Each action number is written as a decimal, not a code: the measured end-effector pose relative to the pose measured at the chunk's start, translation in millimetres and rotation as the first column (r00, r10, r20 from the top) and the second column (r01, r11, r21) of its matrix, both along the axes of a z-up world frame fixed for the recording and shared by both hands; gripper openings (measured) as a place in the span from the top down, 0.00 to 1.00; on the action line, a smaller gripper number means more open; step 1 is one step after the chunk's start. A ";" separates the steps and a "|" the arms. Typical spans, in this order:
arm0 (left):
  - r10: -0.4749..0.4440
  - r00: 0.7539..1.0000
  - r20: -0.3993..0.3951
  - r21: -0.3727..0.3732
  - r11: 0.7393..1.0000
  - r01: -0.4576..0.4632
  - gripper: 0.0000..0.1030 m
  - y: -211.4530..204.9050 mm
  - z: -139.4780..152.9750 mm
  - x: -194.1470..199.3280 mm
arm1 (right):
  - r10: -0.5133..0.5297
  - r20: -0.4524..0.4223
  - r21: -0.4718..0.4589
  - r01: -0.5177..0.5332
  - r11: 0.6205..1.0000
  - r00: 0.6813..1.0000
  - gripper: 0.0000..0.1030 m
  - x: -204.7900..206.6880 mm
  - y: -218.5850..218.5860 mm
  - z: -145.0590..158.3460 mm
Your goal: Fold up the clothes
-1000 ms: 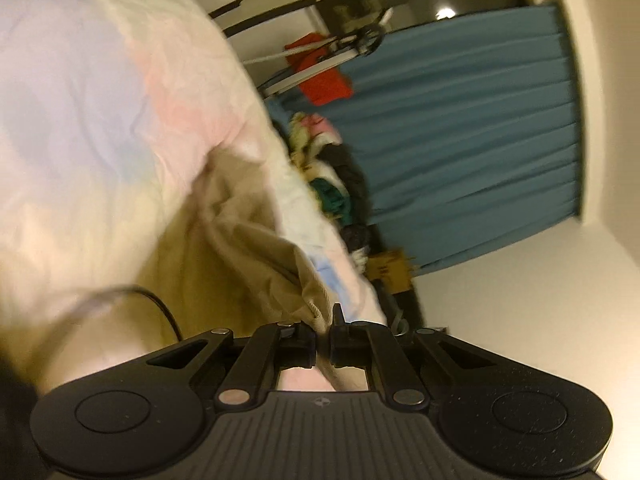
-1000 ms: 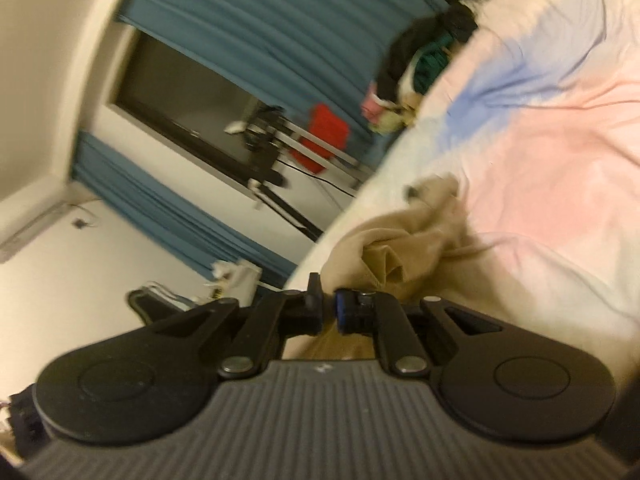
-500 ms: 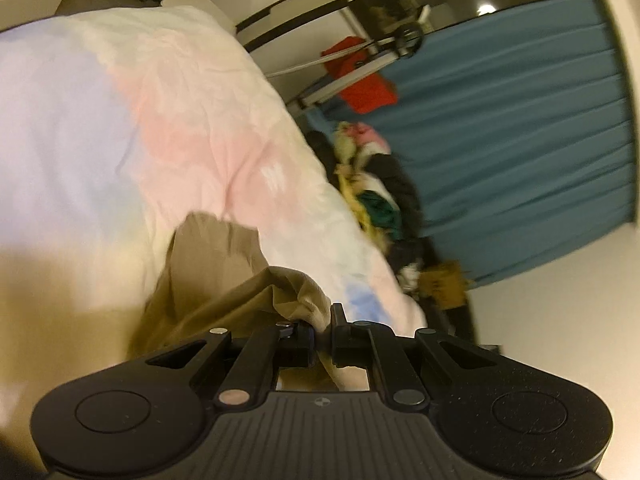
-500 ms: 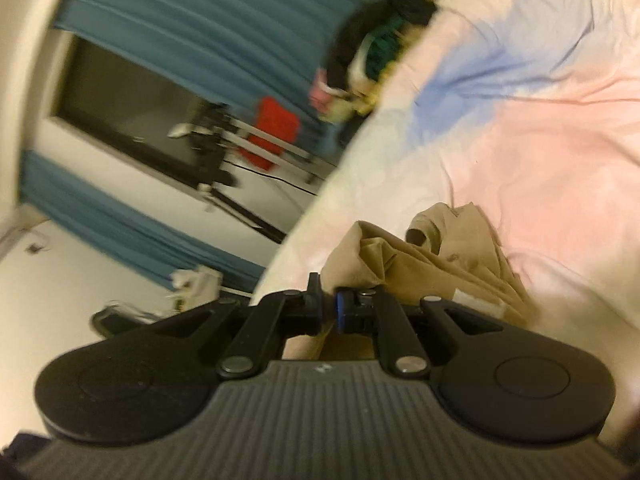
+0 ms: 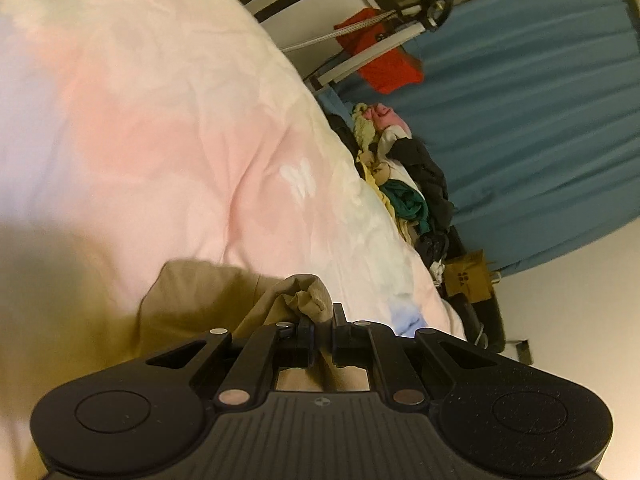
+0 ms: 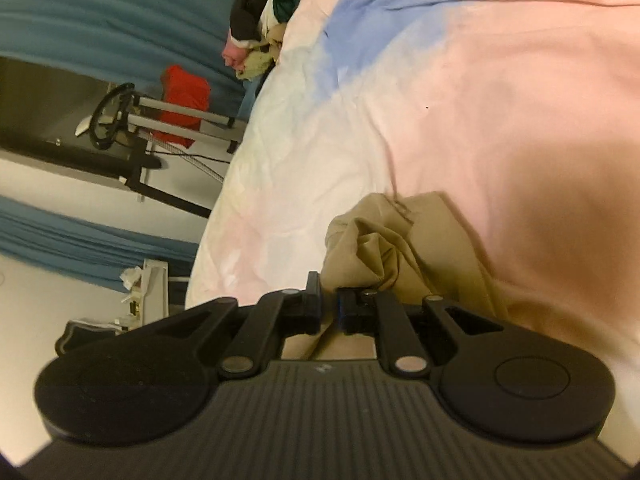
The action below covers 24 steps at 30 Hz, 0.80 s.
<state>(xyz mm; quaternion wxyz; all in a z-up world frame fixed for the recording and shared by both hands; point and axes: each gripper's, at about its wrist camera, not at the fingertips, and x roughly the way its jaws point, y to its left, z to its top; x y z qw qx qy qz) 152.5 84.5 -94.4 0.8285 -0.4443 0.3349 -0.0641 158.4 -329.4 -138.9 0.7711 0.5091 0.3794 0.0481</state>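
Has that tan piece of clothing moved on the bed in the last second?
Yes. The tan garment, pinched in both grippers, has dropped lower against the pink bedspread, uncovering more of it in the left view.

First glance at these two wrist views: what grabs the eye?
The tan garment, bunched low in the middle of both views, with the left hand-held gripper and the right hand-held gripper each pinching a fold; the right one's jaws are opening. Under it lies the pastel pink-and-blue bedspread. At the bed's edge sits a pile of mixed clothes, against teal curtains.
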 end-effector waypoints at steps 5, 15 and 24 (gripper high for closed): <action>-0.020 0.999 0.051 0.033 0.999 0.018 0.92 -2.4 4.3 0.6 | 0.079 0.091 0.035 -0.082 0.996 0.993 0.35 7.6 0.9 3.9; -0.123 0.978 0.166 0.191 0.977 0.091 0.30 -13.5 30.1 -40.1 | 0.265 0.297 -0.168 -0.223 0.960 0.917 0.16 -49.5 29.9 57.9; -0.202 0.971 0.127 0.495 0.862 0.114 0.29 -47.6 24.0 -47.7 | 0.439 0.186 -0.647 -0.227 0.728 0.879 0.68 -40.3 76.8 58.3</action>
